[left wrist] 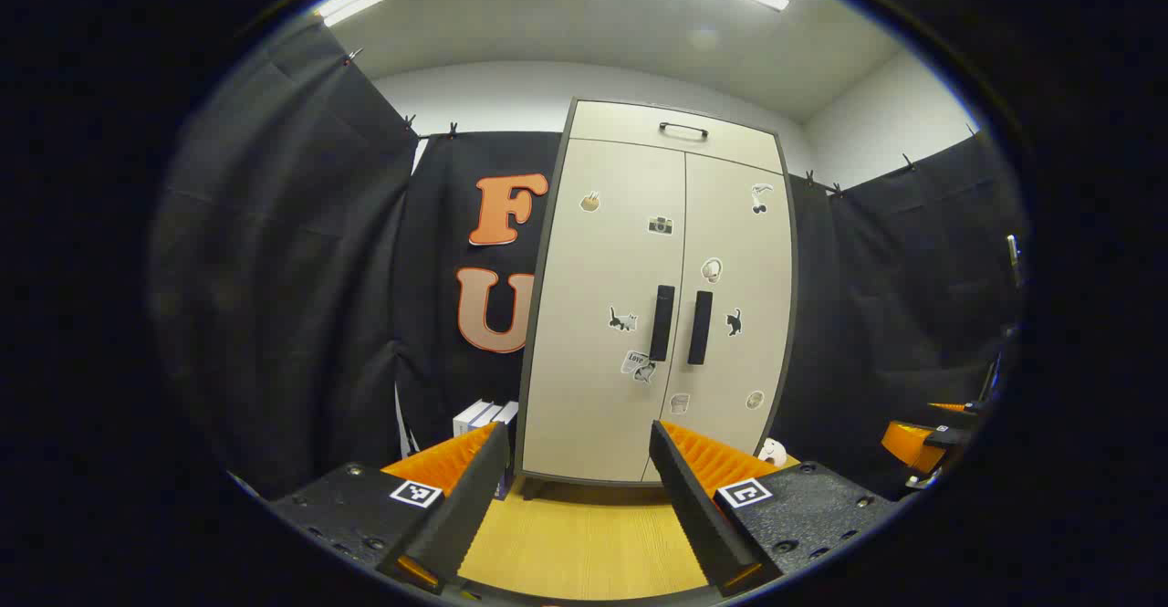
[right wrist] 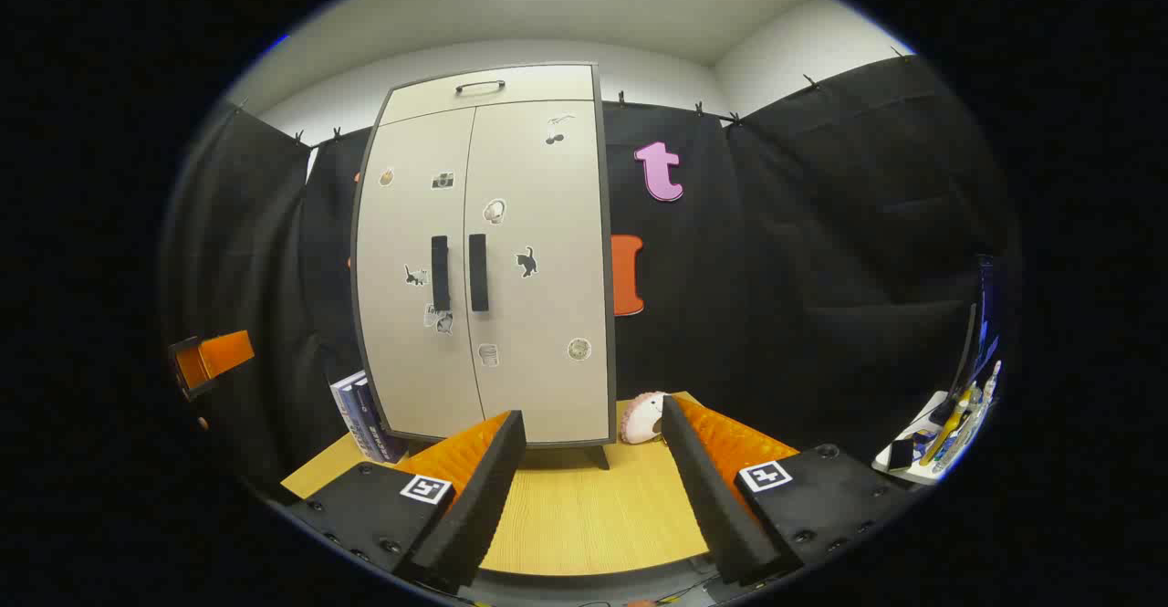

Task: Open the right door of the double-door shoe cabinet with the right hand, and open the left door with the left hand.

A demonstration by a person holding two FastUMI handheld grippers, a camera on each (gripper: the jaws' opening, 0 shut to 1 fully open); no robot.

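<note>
Both doors [left wrist: 607,306] closed | left tool [left wrist: 579,461] agape | right tool [right wrist: 593,447] agape (holding nothing)

Shoe cabinet [left wrist: 630,315] ahead of left gripper [left wrist: 575,497]: smooth matt panels, likely laminate; handles [left wrist: 680,324] matt dark. Table [right wrist: 584,516] beneath right gripper [right wrist: 593,488]: light wood grain, smooth. Curtain [right wrist: 821,269] matt cloth
</note>
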